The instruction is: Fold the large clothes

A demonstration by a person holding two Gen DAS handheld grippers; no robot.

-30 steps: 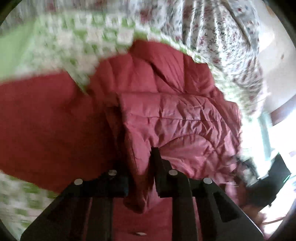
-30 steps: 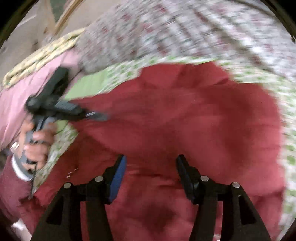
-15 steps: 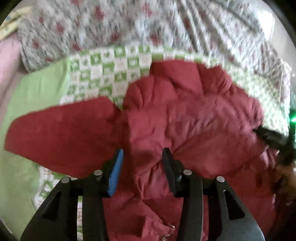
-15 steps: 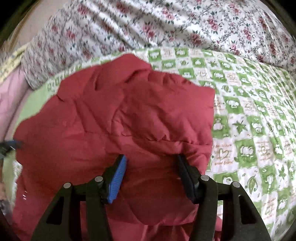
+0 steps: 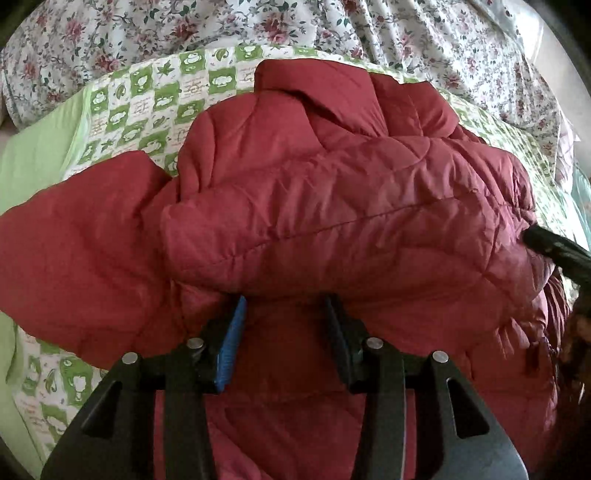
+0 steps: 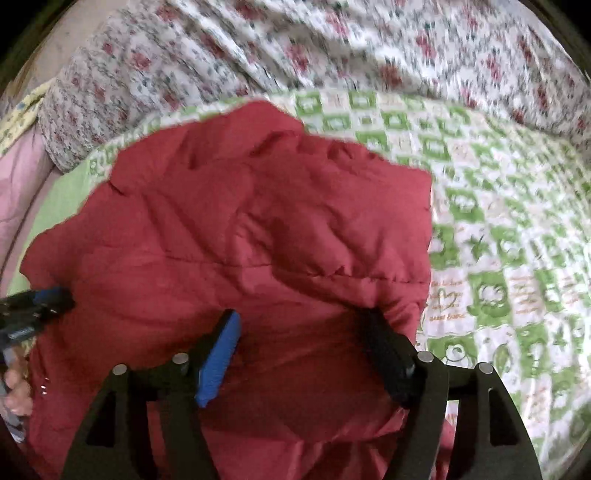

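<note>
A dark red quilted puffer jacket (image 5: 332,206) lies on a bed, with a folded section across its middle and one sleeve (image 5: 74,251) spread out to the left. My left gripper (image 5: 284,306) is open just over the jacket, its tips at the near edge of the folded section. The jacket also fills the right wrist view (image 6: 240,240). My right gripper (image 6: 303,321) is open over the jacket near its right edge. The right gripper's tip shows at the left wrist view's right edge (image 5: 554,247). The left gripper shows at the right wrist view's left edge (image 6: 33,306).
The jacket rests on a green and white checked bedsheet (image 6: 498,240). A floral quilt (image 5: 332,26) is bunched along the far side. A plain green sheet (image 5: 33,155) and a pink cloth (image 6: 18,184) lie at the left.
My left gripper has let go of the jacket fold and opened. The folded section now lies flat across the jacket. My right gripper has stayed open and shifted to the jacket's right edge.
</note>
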